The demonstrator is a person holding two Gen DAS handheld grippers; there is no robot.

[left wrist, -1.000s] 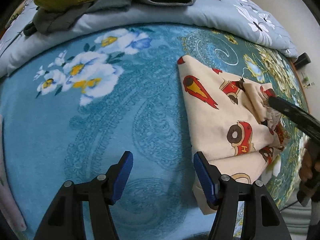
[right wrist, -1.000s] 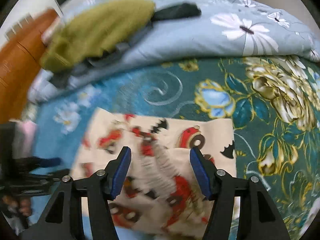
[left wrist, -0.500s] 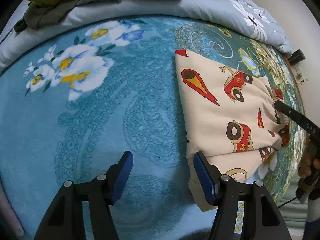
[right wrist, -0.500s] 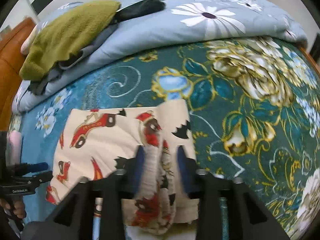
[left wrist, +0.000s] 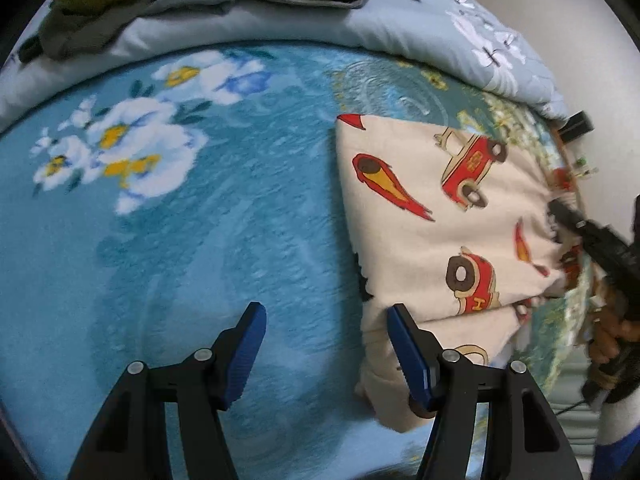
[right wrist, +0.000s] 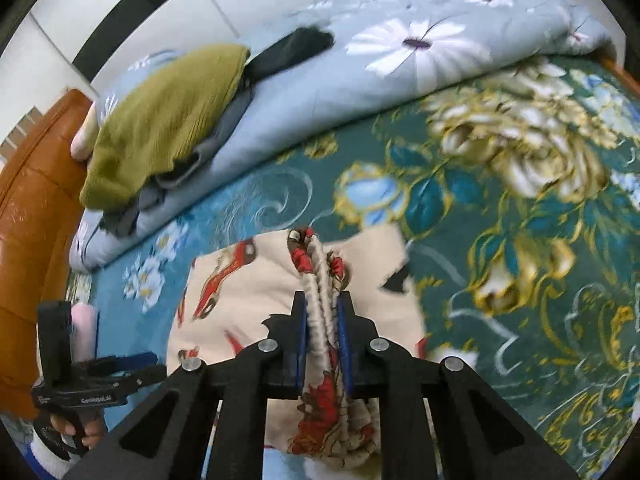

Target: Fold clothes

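A cream garment printed with red cars point(left wrist: 432, 216) lies partly folded on the teal flowered blanket point(left wrist: 180, 240). My left gripper point(left wrist: 324, 332) is open and empty, its right finger at the garment's near left edge. My right gripper point(right wrist: 323, 320) is shut on the garment's bunched elastic waistband point(right wrist: 320, 280) and lifts it a little; the cloth point(right wrist: 240, 300) spreads to the left below it. The right gripper also shows at the garment's right edge in the left wrist view point(left wrist: 592, 236). The left gripper shows at lower left in the right wrist view point(right wrist: 120, 364).
A rolled pale blue flowered quilt point(right wrist: 400, 56) lies across the back of the bed, with an olive green knit point(right wrist: 164, 120) and grey and black clothes point(right wrist: 288, 52) piled on it. An orange headboard point(right wrist: 28, 220) stands at the left. A pink item point(right wrist: 86, 328) lies near it.
My right gripper has closed on the garment's waistband and raised it. The upper flap now lies flatter across the garment. My left gripper has stayed open and nearly still.
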